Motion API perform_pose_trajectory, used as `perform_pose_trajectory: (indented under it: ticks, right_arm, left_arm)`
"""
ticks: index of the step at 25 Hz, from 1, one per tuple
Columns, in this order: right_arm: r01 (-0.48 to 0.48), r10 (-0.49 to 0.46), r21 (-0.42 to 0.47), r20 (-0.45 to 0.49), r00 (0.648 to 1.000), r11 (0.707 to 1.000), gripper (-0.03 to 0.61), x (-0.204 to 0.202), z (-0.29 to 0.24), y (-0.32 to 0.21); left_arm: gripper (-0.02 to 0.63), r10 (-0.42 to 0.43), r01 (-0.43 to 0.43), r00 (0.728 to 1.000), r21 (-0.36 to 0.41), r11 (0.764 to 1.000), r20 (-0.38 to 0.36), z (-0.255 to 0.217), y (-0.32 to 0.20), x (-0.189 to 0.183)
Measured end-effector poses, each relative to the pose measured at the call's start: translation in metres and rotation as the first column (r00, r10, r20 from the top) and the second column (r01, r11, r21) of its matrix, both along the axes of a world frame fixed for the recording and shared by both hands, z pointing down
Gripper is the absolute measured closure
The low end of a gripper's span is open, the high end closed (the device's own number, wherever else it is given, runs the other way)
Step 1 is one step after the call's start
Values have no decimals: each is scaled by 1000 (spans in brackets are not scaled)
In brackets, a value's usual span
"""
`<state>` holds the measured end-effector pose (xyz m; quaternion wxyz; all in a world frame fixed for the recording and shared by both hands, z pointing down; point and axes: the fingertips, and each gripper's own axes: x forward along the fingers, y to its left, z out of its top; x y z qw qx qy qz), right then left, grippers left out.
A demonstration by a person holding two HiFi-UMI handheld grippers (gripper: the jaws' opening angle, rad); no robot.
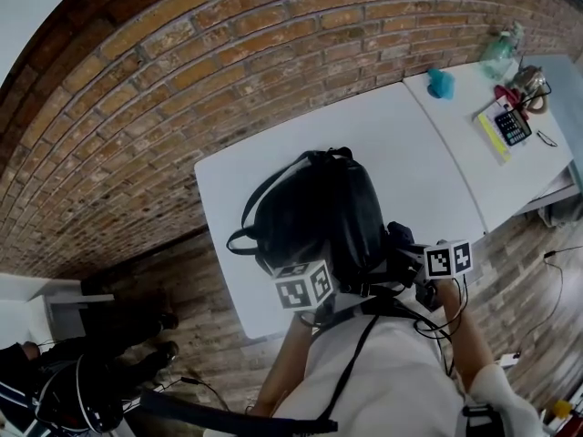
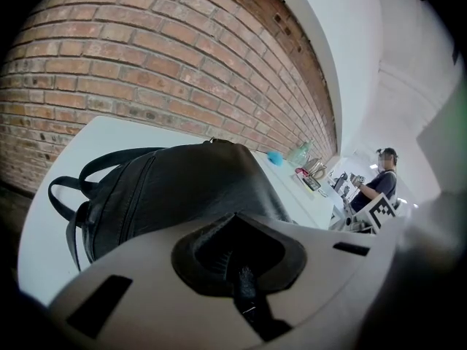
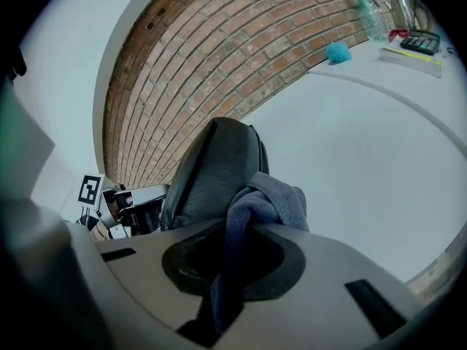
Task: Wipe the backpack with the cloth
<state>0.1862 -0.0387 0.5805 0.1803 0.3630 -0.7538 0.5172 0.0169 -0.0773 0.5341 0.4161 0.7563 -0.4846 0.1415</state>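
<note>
Leftmost, shoulder straps (image 1: 244, 235) loop off black backpack (image 1: 319, 203) onto white table (image 1: 410, 144); backpack lies near table's front edge, long axis running from person toward brick wall (image 1: 137, 107), top handle (image 1: 328, 153) pointing at wall; left gripper (image 2: 239, 265) at its near end, jaws closed on thin black strap (image 2: 244, 286); right gripper (image 3: 228, 268) at near right side, jaws clamped on grey-blue cloth (image 3: 268, 199); cloth bunched against backpack's side; far right, calculator (image 1: 512, 126) on second table (image 1: 474, 171).

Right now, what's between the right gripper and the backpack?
The grey cloth: the right gripper is shut on it, and it bunches in front of the backpack, shown in the right gripper view.
</note>
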Motion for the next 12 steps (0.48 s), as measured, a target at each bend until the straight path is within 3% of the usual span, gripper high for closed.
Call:
perform_pose_trajectory:
  ticks: [4,12]
  right_arm:
    - [-23,23,38,9,1000,999,541,15,-11,-22]
    - [-11,19,204,-39,999,979,540,22,-51,-106]
  left_arm:
    - [609,-4,4,1000,13,1000,-23,-3,-1,2]
    - [609,-13,13,1000,22,1000,-20,-9,0,-1]
